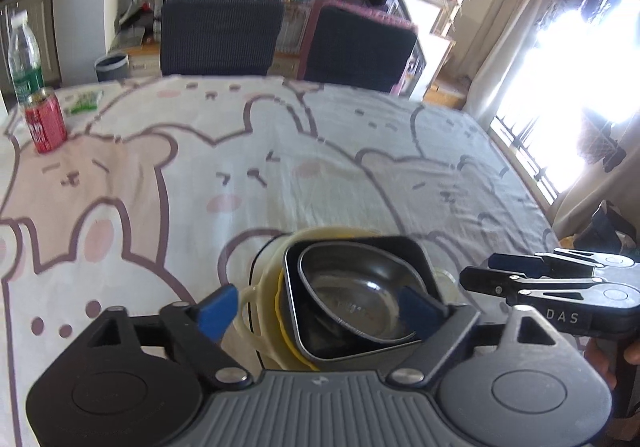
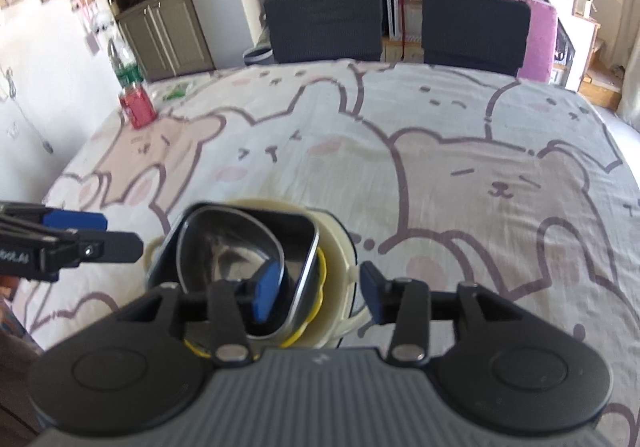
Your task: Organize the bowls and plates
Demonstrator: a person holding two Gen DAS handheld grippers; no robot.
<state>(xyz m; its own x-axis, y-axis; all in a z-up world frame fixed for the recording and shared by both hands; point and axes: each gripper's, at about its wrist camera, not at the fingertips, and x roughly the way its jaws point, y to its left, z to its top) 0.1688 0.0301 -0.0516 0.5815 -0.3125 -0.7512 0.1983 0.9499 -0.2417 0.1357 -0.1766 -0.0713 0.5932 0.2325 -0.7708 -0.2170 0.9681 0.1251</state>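
**Four dishes nested in one stack at the near edge**

Four pieces sit one inside another on the tablecloth point(image 1: 320, 151), close to the near edge: a metal bowl point(image 1: 360, 299) with a rounded-triangle rim lies in a dark square dish point(image 1: 404, 247), which rests on a yellow plate point(image 1: 280, 323), all within a cream dish point(image 1: 264, 271) with a loop handle at its side.

Just above the stack hangs the left gripper point(image 1: 320, 307), its blue pads spread wide, one over the cream handle side and one over the metal bowl's far rim, neither pressing on anything. The right gripper point(image 2: 320, 291) hangs over the other side of the stack with its jaws parted too; one blue pad is above the bowl's inside and the other is out beyond the cream rim, and nothing is pinched between them.

Farther off, at the table's far left corner, a red can point(image 1: 46, 123) stands just in front of a clear water bottle point(image 1: 24, 59). Two dark chairs point(image 1: 220, 35) stand behind the far edge.
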